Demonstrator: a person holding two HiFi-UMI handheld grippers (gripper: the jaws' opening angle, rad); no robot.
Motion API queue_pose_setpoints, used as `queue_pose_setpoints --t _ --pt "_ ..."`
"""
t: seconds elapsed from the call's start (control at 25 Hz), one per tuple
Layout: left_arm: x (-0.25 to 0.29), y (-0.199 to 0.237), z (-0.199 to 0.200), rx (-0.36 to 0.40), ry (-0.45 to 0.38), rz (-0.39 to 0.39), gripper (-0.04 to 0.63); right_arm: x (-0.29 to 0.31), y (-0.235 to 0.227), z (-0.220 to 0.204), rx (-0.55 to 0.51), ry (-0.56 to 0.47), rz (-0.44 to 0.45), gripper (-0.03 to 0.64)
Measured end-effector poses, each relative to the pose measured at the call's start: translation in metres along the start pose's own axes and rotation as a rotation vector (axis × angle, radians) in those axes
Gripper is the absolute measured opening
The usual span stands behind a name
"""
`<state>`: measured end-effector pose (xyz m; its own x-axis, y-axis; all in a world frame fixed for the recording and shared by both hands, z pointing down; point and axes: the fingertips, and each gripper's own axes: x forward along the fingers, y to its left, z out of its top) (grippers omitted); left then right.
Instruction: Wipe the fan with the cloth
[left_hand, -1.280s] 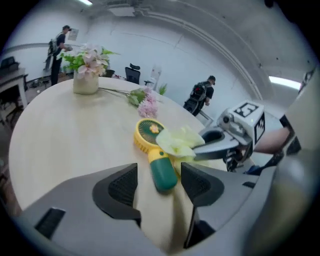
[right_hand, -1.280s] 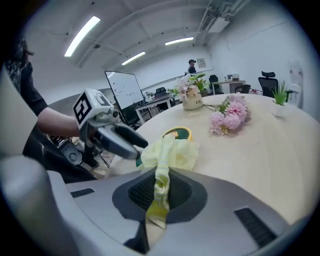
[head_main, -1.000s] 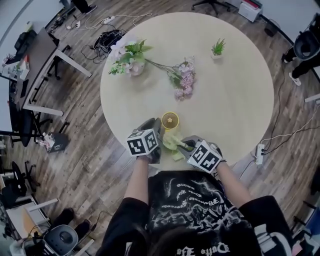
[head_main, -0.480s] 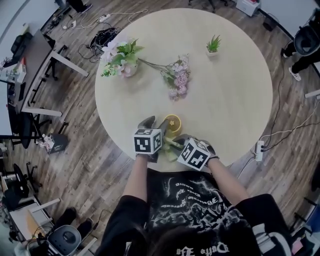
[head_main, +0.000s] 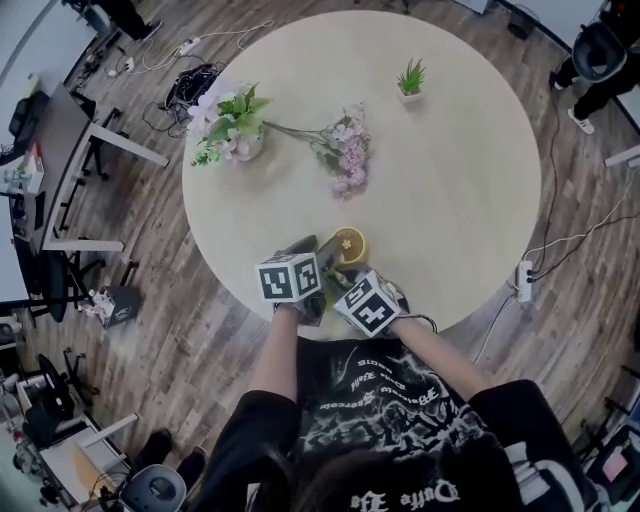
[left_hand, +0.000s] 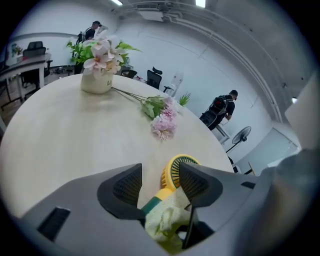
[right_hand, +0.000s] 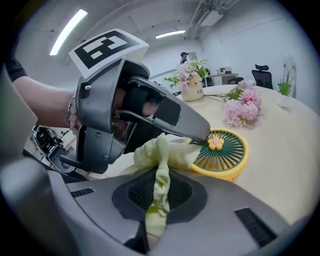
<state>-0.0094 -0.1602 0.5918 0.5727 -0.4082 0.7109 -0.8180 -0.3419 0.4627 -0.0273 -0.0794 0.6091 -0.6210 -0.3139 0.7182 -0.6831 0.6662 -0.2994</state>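
Right gripper (right_hand: 159, 194): you pinch the pale green cloth (right_hand: 162, 152), bunched for wiping
Left gripper (left_hand: 160, 182): jaws just opening, loose astride the round yellow fan (left_hand: 176, 172), probably steadying it

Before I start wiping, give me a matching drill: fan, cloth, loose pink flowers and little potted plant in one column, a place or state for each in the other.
1 fan
2 cloth
3 loose pink flowers
4 potted plant

a pinched in the right gripper
b lying flat on the table, midway across
c standing at the far side
d yellow, at the near edge

Pairs: 1-d, 2-a, 3-b, 4-c
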Motion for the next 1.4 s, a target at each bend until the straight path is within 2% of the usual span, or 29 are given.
queue_pose_setpoints --t 0.08,0.2,0.28,0.56,0.68,0.8,0.88,1.04,1.24,1.32,1.4 --pt "0.000 -0.003 0.004 0.062 -0.019 0.006 0.255 -0.002 -0.003 0.001 0.047 -0.025 -0.029 0.033" --pt "0.001 -0.007 0.007 0.153 -0.049 0.032 0.259 -0.011 -0.018 -0.002 0.228 -0.073 -0.067 0.032" --pt "0.002 -0.008 0.006 0.175 -0.062 0.038 0.258 -0.022 -0.031 -0.007 0.320 -0.102 -0.090 0.032" --pt "0.003 -0.012 0.008 0.217 -0.075 0.017 0.258 -0.067 -0.076 -0.025 0.430 -0.178 -0.220 0.031" --pt "0.003 -0.013 0.008 0.251 -0.082 0.013 0.258 -0.079 -0.099 -0.025 0.444 -0.194 -0.254 0.031" --pt "0.003 -0.015 0.007 0.278 -0.080 0.000 0.258 -0.079 -0.112 -0.020 0.412 -0.156 -0.209 0.032" --pt "0.004 -0.017 0.006 0.297 -0.072 -0.018 0.258 -0.075 -0.117 -0.012 0.353 -0.126 -0.176 0.032" --pt "0.003 -0.022 0.003 0.346 -0.053 -0.057 0.256 -0.059 -0.125 0.007 0.169 -0.017 -0.116 0.032" --pt "0.004 -0.033 -0.011 0.439 0.005 -0.143 0.258 -0.035 -0.117 0.021 -0.077 0.125 0.040 0.034" --pt "0.003 -0.031 -0.010 0.470 -0.004 -0.124 0.268 -0.032 -0.107 0.022 -0.151 0.176 0.101 0.032" --pt "0.000 -0.026 -0.007 0.493 -0.026 -0.069 0.310 -0.032 -0.100 0.018 -0.197 0.224 0.140 0.032"
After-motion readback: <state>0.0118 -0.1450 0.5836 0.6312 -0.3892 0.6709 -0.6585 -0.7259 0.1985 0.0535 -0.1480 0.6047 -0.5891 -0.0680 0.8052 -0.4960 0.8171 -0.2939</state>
